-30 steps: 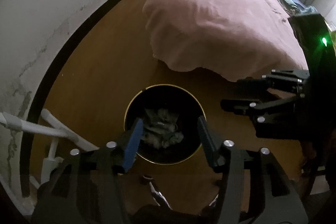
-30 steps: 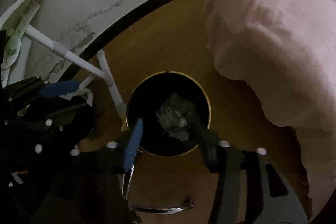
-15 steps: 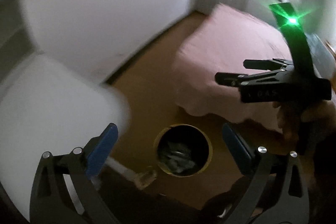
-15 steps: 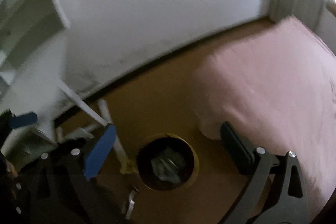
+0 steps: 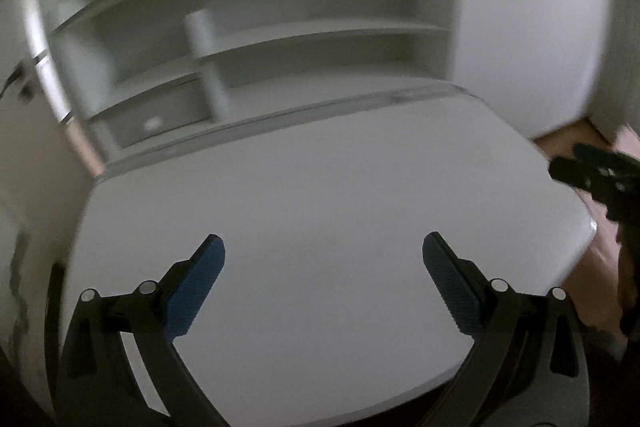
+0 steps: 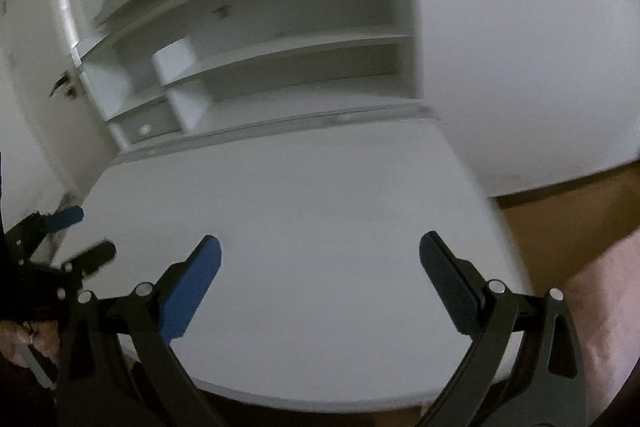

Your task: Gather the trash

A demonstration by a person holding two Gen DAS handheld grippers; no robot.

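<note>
Right wrist view alone: wide strip of brown floor (image 6: 568,223) right of the white tabletop (image 6: 320,179), door handle (image 6: 64,83) far left, left hand (image 6: 24,339) at the lower edge. Left wrist view alone: closer, blurred look into the white shelves (image 5: 320,39). Left gripper (image 5: 322,239) and right gripper (image 6: 319,238) side by side, tilted down over the tabletop, jaws just opened wide, nothing between them. Trash outside both views.

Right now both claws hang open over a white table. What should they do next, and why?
Probably pause and look around: the left gripper and right gripper are open and empty, the white table looks bare, and the shelves are too blurred to search.
</note>
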